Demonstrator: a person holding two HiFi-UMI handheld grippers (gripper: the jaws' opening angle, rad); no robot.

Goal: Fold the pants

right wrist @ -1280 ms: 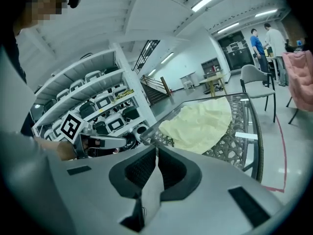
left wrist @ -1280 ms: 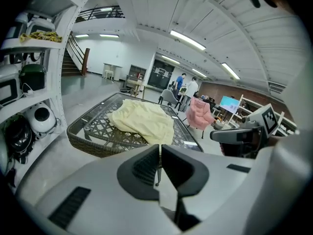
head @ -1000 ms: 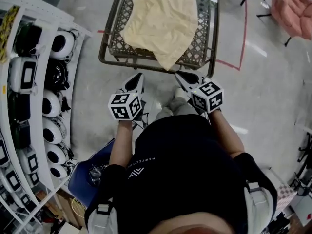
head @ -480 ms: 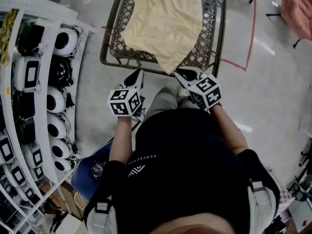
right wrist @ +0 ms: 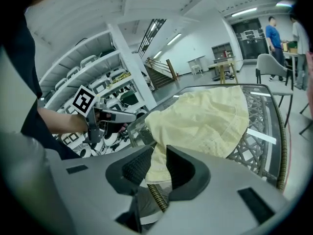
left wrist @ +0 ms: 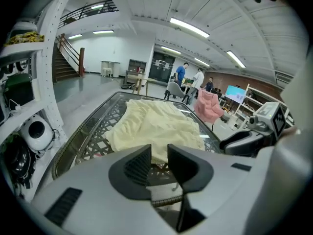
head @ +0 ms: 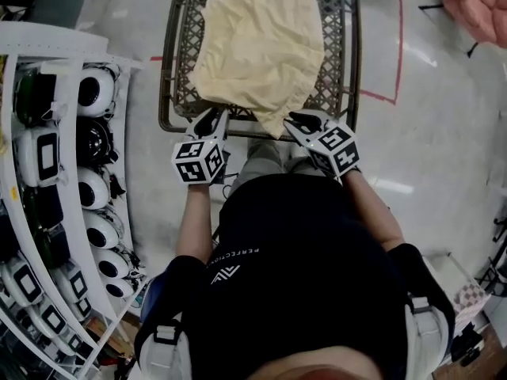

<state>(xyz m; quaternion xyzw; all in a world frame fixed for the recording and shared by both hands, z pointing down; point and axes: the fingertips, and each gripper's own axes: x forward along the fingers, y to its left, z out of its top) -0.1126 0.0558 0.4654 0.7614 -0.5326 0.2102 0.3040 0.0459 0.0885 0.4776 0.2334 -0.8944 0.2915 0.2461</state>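
Pale yellow pants [head: 257, 46] lie spread on a glass-topped wicker table [head: 170, 93], one corner hanging over the near edge. My left gripper [head: 210, 121] is at that near edge, left of the hanging corner. In its own view the left gripper [left wrist: 160, 158] has its jaws opening with nothing between them, and the pants [left wrist: 156, 126] lie just beyond. My right gripper [head: 299, 121] sits right of the hanging corner. In the right gripper view the right gripper [right wrist: 159, 165] is opening too. The hanging corner of the pants [right wrist: 205, 121] shows in its gap, unpressed.
White curved shelves [head: 47, 157] full of helmet-like devices stand close on the left. A red tape line [head: 388, 93] marks the floor right of the table. A pink chair [head: 479, 6] is at the far right. People stand far off in the room [left wrist: 190, 75].
Both grippers have moved forward from in front of my body up to the table's near edge, and their jaws have parted a little. The pants lie as before.
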